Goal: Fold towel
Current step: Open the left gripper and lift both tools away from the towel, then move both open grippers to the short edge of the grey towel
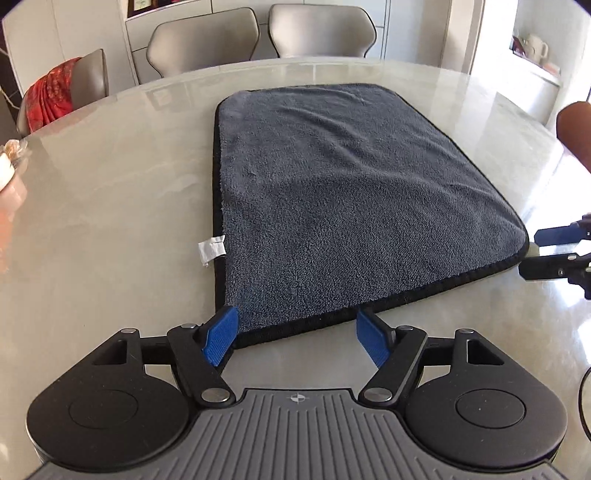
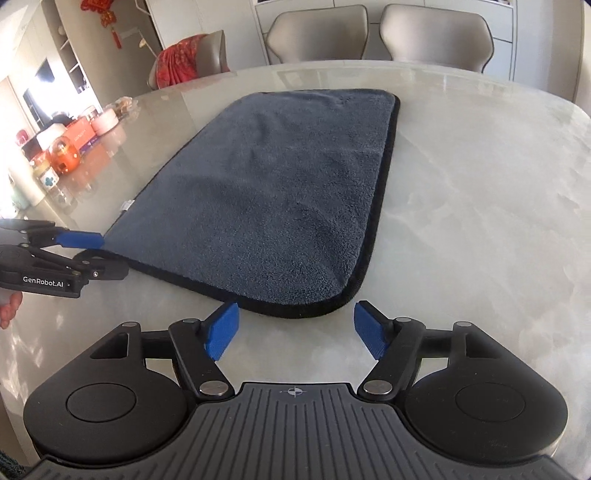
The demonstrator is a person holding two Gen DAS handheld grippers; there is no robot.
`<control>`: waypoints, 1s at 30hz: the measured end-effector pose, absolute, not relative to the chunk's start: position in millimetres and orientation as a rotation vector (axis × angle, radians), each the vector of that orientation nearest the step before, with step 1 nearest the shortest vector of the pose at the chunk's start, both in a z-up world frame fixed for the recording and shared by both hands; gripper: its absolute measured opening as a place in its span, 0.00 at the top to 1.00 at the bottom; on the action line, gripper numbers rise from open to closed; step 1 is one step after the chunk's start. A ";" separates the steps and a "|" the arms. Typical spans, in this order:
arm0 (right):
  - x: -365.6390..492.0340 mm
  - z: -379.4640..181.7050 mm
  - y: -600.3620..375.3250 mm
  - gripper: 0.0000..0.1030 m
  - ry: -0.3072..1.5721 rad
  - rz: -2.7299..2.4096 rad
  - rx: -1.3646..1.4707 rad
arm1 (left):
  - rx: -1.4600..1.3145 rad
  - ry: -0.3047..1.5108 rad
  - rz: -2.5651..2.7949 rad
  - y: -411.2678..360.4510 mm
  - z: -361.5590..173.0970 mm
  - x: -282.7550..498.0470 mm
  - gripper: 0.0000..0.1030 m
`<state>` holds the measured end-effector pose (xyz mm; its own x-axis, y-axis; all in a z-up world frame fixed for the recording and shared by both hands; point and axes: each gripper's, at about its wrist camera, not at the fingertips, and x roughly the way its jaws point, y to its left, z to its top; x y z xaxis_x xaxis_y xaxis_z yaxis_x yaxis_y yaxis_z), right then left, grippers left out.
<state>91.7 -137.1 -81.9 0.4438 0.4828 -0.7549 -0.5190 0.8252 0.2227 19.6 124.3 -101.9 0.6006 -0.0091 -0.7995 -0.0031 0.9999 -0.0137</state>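
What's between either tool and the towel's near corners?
Nothing visible. Left tool is open at the towel near-left corner; right tool is open just short of the near-right corner, bare table between.

Bare marble table (image 2: 480, 192) fills the right half of the right wrist view, giving open passage alongside the towel's (image 2: 280, 192) right edge up to the far rim. At left centre of that view, jars and boxes (image 2: 62, 155) crowd the table's left edge. In the left wrist view, bare tabletop lies at centre left beside the towel's white label (image 1: 211, 249). Across the top of the frame, two grey chairs (image 1: 258, 33) stand behind the far rim, and a third with red cloth (image 1: 55, 96) at upper left.
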 end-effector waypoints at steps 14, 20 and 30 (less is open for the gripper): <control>95.4 -85.6 -148.7 0.31 0.937 0.616 0.073 | 0.105 0.879 0.038 134.1 -101.1 3.8 0.27; 97.3 -86.9 -142.4 0.08 0.949 0.629 0.118 | 0.123 0.887 0.036 135.5 -107.3 9.1 0.14; 87.4 -92.5 -137.4 0.00 0.873 0.607 0.163 | -0.031 0.905 0.083 151.9 -115.6 7.4 0.01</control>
<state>87.4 -137.4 -92.5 0.4872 0.5608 -0.6695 -0.4320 0.8210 0.3733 7.4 151.9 -115.6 0.6146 0.0589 -0.7866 -0.0853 0.9963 0.0079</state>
